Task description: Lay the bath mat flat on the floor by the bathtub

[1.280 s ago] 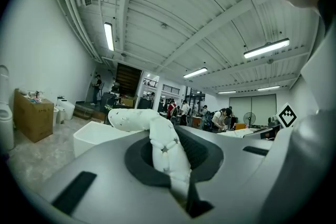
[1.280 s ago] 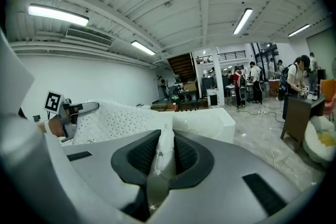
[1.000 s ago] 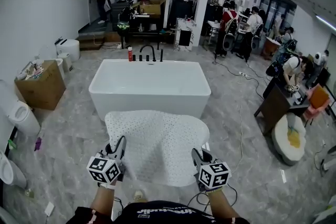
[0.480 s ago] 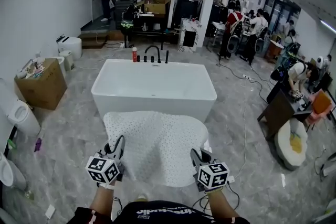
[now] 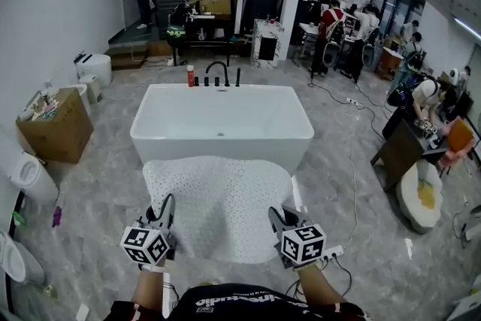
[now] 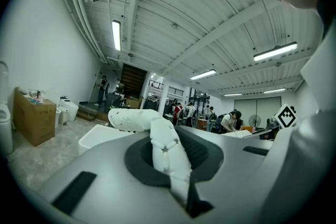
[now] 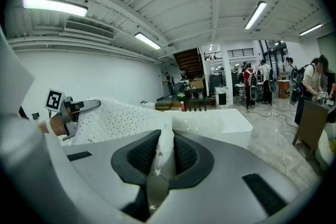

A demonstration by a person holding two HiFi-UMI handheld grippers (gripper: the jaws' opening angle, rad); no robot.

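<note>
Your left hand-held gripper (image 5: 168,202) and right hand-held gripper (image 5: 276,214) each pinch bath mat (image 5: 218,199) edge. Hold taut, level; lower onto floor (image 5: 98,192) beside bathtub (image 5: 222,133).

The bath mat (image 5: 218,207), slung between the left gripper (image 5: 166,202) and the right gripper (image 5: 276,214), has been carried a little nearer to the bathtub (image 5: 222,120). The tub now looks slightly wider in the head view, and both grippers have come forward with the mat.
</note>
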